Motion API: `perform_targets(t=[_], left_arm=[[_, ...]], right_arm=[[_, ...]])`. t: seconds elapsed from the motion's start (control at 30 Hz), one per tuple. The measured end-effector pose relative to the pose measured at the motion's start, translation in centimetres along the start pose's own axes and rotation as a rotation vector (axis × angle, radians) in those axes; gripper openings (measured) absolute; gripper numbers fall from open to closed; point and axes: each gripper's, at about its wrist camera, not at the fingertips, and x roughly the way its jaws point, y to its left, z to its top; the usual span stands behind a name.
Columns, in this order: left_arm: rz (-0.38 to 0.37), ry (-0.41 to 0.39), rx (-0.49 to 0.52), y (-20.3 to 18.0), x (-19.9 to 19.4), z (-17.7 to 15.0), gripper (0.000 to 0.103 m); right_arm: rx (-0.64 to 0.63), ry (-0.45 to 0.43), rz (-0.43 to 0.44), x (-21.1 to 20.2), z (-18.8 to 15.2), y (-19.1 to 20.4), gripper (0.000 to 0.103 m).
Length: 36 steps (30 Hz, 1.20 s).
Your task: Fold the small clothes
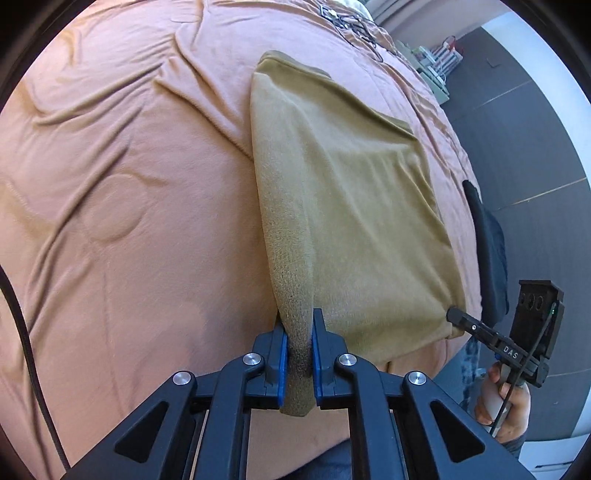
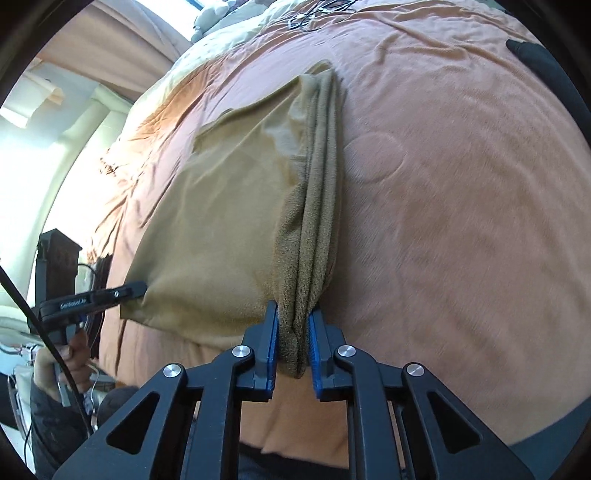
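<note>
A tan folded garment (image 1: 351, 206) lies stretched over the pink bedspread (image 1: 129, 184). My left gripper (image 1: 299, 332) is shut on its near left corner, cloth bunched between the blue pads. My right gripper (image 2: 293, 321) is shut on the other near corner, where several layers of the tan garment (image 2: 221, 221) gather. Each gripper shows in the other's view: the right gripper (image 1: 456, 317) at the garment's right corner, the left gripper (image 2: 138, 288) at its left corner. The near edge is lifted off the bed; the far end rests on it.
A black cloth (image 1: 487, 243) lies at the bed's right edge and also shows in the right wrist view (image 2: 543, 62). Cables (image 1: 351, 22) lie at the far end of the bed. Grey floor (image 1: 517, 110) lies beyond the right side. A pale wall and curtain (image 2: 74, 103) stand left.
</note>
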Motion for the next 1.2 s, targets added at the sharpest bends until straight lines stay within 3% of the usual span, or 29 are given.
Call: perform_targets(t=[0.4,0.53,0.67,0.7,0.73,0.8,0.83,1.0,1.2], left_arm=[[0.01,0.032,0.049,1.7,-2.1,-3.7,0.011],[0.017,0.076,0.06,2.0,-1.8,-4.1,0.011],[0.005,0.071,0.027,2.3,-1.6,-3.8,0.015],[0.004,0.071,0.02,2.5,-1.6,-3.7,0.023],[-0.007,0.072,0.003,2.9,-1.5,-3.5,0.039],[-0.021,0.045,-0.021,3.5,-1.6,-3.0,0.061],[-0.018,0.022,-0.022,3.8,-2.0,-2.7,0.062],[-0.036,-0.032,-0.04,4.5,-2.2,-0.8,0.062],[-0.045,-0.058,-0.047,5.2,-0.7,2.2,0.061]], right_arm=[[0.025,-0.002,0.05,0.7,-4.2,0.1,0.011],[0.035,-0.011,0.09,0.5,-4.9,-0.1,0.011],[-0.024,-0.023,0.036,0.5,-4.9,0.4,0.016],[-0.024,-0.02,0.027,0.5,-4.6,0.3,0.018],[-0.024,-0.02,0.025,0.6,-4.4,0.5,0.026],[-0.029,-0.043,0.016,0.2,-3.6,0.3,0.054],[-0.027,-0.061,0.016,0.0,-3.3,0.2,0.069],[0.012,-0.103,0.104,-0.3,-0.8,-1.6,0.069],[0.056,-0.101,0.125,1.9,2.0,-3.2,0.069]])
